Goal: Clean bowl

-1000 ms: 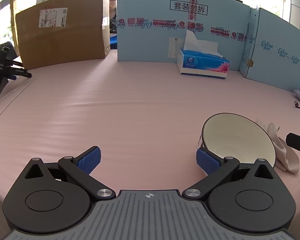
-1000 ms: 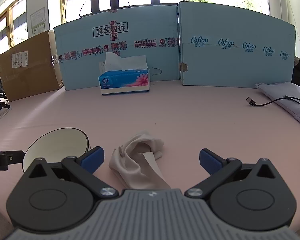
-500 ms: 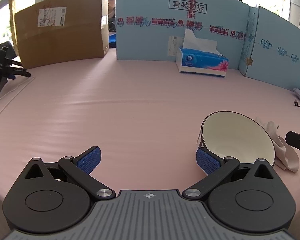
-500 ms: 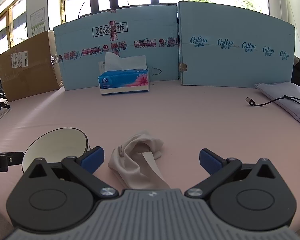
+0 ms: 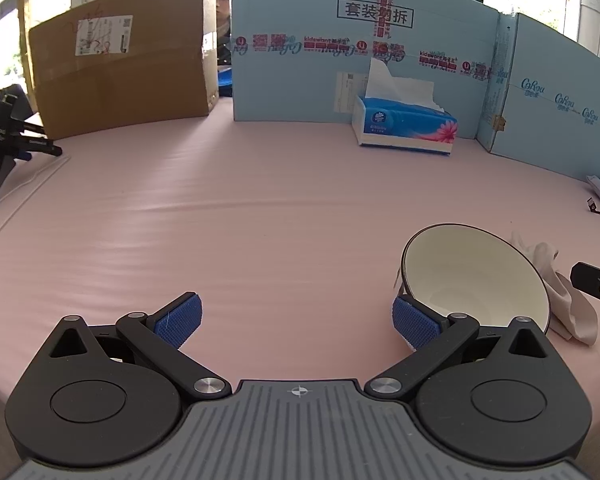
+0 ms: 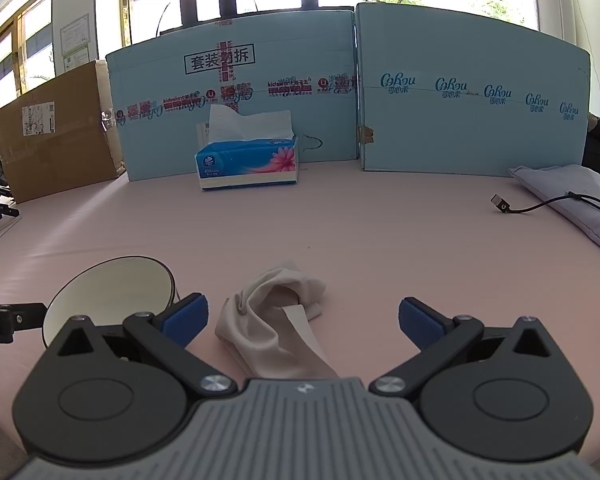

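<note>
A white bowl (image 5: 472,276) with a thin dark rim sits on the pink table, just ahead of my left gripper's right pad. My left gripper (image 5: 296,320) is open, with bare table between its fingers. The bowl (image 6: 112,292) shows again at the lower left of the right wrist view. Beside it on the right lies a crumpled beige cloth (image 6: 276,320), also visible past the bowl as cloth (image 5: 560,292). My right gripper (image 6: 304,318) is open, its jaws standing on either side of the cloth's near end without touching it.
A blue tissue box (image 6: 248,160) stands at the back before light-blue cardboard panels (image 6: 460,100). A brown carton (image 5: 120,60) stands back left. A black cable with a USB plug (image 6: 504,206) and a grey pouch (image 6: 572,196) lie at the right. A black stand (image 5: 8,136) sits far left.
My left gripper has crept slightly forward and down toward the bowl. The right gripper, bowl and cloth have not visibly moved.
</note>
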A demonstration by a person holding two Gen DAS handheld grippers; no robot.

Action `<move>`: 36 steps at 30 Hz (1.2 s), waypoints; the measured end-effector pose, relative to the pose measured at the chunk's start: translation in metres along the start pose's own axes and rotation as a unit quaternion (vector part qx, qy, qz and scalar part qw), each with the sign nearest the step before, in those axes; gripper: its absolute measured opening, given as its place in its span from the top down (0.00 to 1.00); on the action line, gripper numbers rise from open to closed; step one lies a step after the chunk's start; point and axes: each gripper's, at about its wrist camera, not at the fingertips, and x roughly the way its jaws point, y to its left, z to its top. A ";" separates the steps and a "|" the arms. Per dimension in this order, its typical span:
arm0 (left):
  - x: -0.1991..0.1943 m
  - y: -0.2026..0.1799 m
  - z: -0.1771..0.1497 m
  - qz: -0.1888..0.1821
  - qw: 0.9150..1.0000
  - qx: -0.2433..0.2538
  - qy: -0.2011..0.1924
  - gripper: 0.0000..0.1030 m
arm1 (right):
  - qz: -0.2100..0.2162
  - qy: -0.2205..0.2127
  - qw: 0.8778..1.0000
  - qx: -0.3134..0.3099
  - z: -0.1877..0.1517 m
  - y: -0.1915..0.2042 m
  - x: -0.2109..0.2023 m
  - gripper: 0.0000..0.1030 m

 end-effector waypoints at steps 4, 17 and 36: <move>0.001 0.002 0.000 0.000 1.000 -0.006 0.000 0.00 | 0.000 0.001 1.000 -0.001 0.000 0.000 0.000 0.00; 0.001 0.009 0.000 0.003 0.999 -0.036 -0.004 0.00 | -0.001 0.003 1.000 -0.003 0.000 0.001 0.001 0.00; 0.002 0.007 -0.003 0.005 0.999 -0.034 -0.008 0.00 | -0.001 0.004 1.000 -0.005 0.000 0.001 0.001 0.00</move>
